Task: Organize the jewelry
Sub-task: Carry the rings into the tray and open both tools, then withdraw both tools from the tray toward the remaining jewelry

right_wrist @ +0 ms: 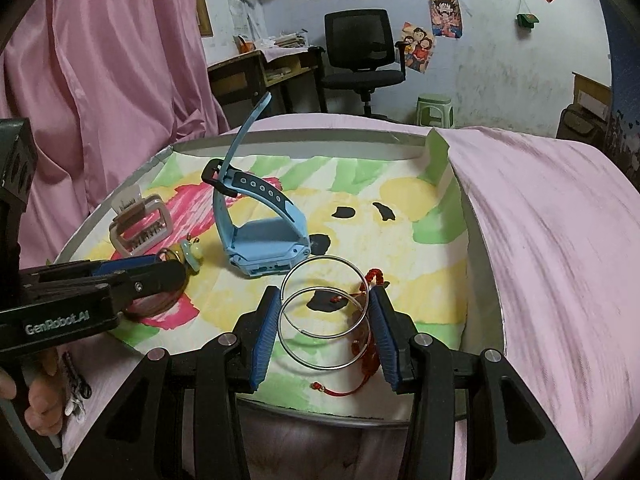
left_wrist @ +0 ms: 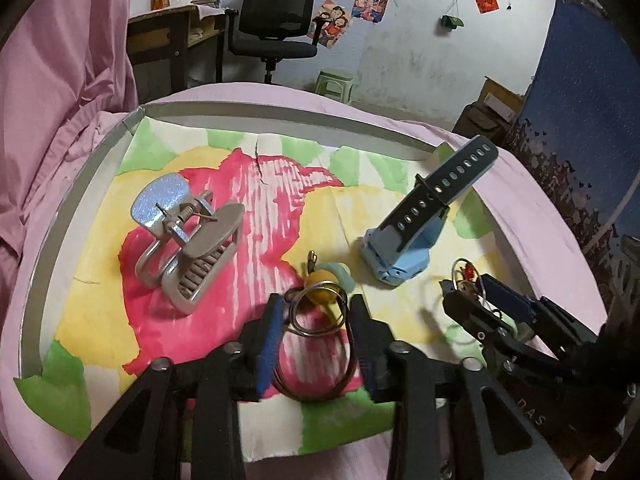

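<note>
A bedroom: pink bedding [right_wrist: 552,216], desk [left_wrist: 168,28], office chair [left_wrist: 276,20], wall posters [left_wrist: 370,0].

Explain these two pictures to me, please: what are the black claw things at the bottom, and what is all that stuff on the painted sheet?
There is no robot here. A person holds two hand grippers, each with a fisheye camera looking along its two blue-padded fingers. One picture comes from the left gripper, the other from the right gripper; each also shows the other gripper at its edge.

On a painted sheet in a shallow tray lie a silver hair claw clip, a blue watch with its strap sticking up, and a small yellow and green charm on wire rings.

The left gripper's open fingers straddle a thin brown wire hoop. The right gripper's fingers straddle two silver hoops and a red cord bracelet, not clearly squeezing them.
</note>
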`<state>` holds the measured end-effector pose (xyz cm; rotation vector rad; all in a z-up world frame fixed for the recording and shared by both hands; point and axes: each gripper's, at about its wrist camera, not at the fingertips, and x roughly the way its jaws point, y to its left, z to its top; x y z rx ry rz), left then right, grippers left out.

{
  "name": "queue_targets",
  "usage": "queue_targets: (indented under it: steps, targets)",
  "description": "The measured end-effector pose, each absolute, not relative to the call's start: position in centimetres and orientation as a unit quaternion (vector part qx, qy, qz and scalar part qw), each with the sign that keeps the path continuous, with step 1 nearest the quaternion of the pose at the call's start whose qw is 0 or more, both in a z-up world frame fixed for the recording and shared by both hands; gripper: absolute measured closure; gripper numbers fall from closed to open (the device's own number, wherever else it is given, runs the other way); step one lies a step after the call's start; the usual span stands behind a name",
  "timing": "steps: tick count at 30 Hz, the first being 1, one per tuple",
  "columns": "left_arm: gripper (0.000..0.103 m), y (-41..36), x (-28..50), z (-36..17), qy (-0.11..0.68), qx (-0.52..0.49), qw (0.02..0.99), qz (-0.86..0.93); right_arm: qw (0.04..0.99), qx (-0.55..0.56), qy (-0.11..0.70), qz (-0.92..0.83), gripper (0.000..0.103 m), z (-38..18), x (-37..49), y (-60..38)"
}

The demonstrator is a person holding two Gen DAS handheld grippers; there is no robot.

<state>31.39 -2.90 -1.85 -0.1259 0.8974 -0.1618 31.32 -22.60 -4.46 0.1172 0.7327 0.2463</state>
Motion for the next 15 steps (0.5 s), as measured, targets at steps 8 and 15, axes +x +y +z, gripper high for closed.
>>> queue_targets:
  steps: [8,15]
  targets:
    - [0.038,-1.1,28.8,0.1,0.368,-0.103,0.921,-0.078,0.939,0.075,0.317,0.109,0.04,-3.1,29.9,-23.7]
    - [0.025,0.0,25.3,2.3,0.289,-0.106,0.95,-0.053,0.962,0.097,0.234,0.104,0.021,-0.5,26.9,-24.8]
